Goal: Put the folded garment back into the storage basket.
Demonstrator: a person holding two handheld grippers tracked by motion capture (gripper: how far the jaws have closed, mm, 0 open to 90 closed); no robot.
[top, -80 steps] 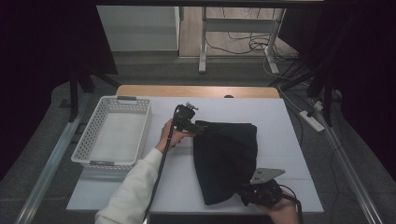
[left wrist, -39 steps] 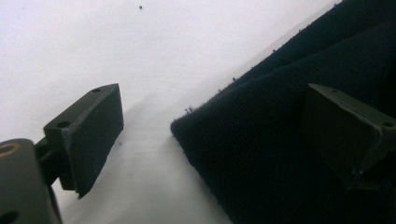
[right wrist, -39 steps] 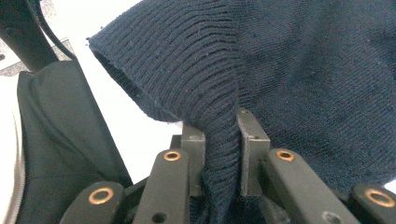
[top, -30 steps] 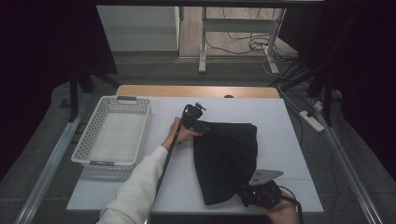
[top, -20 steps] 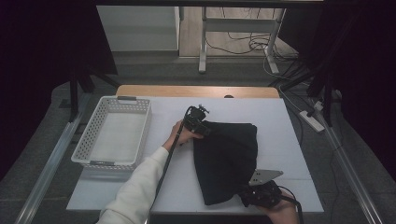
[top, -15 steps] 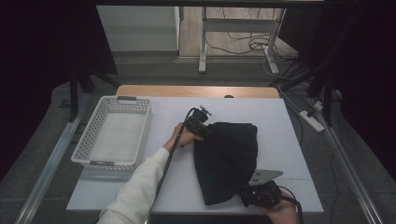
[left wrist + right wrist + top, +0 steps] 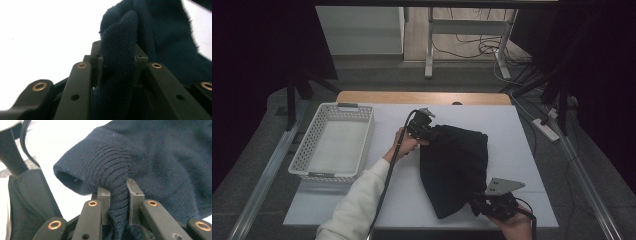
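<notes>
Dark knitted garment (image 7: 454, 167) lies spread on the white table (image 7: 522, 150), to the right of the empty white basket (image 7: 334, 145), with both grippers fastened to it. The left gripper (image 7: 421, 129) is clamped on a bunched fold at the garment's far left corner; in the left gripper view the fuzzy navy fabric is squeezed between the two jaws. The right gripper (image 7: 484, 204) grips the near edge, and the right gripper view shows its jaws pinching the ribbed cuff or hem. The knit looks soft, limp and light, so it will likely sag and drape from whichever points hold it, stretching rather than slipping. Ribbed edges and corners seem the best places to grip, since the thicker fabric gives the jaws more to bite.
</notes>
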